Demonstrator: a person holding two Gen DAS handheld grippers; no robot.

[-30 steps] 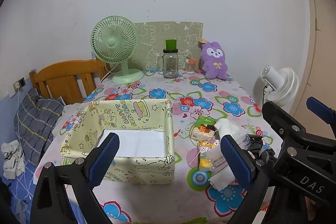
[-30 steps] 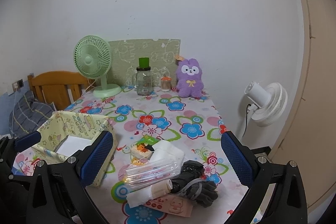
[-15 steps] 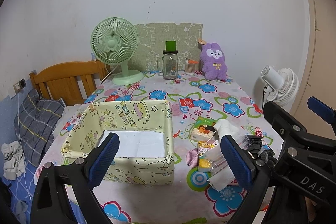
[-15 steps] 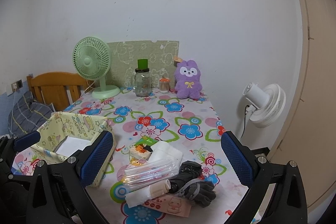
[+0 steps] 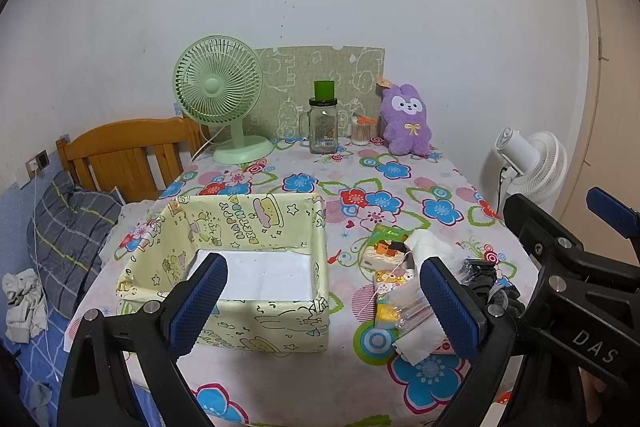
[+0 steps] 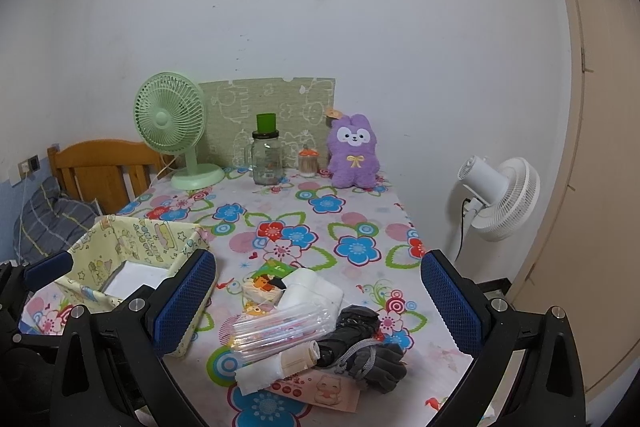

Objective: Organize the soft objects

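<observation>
Toward the left of the flower-printed surface [image 5: 400, 183] stood the pale yellow cartoon-print open box [image 5: 256, 227], its white floor bare, directly ahead of the left tool [image 5: 322, 301], whose blue-padded fingers were spread wide and gripped nothing. Just right of the box lay the heap of soft things, between the two tools: a small illustrated tissue pack [image 6: 262, 287], a folded white cloth [image 6: 312, 291], a clear plastic sleeve of pink items [image 6: 280, 327], a rolled white towel [image 6: 276, 367] and a dark grey knit glove [image 6: 368, 351], piled touching one another on a pink printed card [image 6: 320, 391]. The right tool [image 6: 316, 307] hung over this heap, released, its fingers wide apart and clear of everything. At the far edge stood a mint-green desk fan [image 5: 224, 99], a glass jar with a green cap [image 5: 323, 121], a small jar of cotton swabs [image 5: 362, 133] and a purple plush rabbit [image 5: 406, 119], backed by a green patterned board [image 5: 316, 83] against the white wall. A wooden headboard [image 5: 128, 155] showed left, a white floor fan [image 6: 496, 199] right.
</observation>
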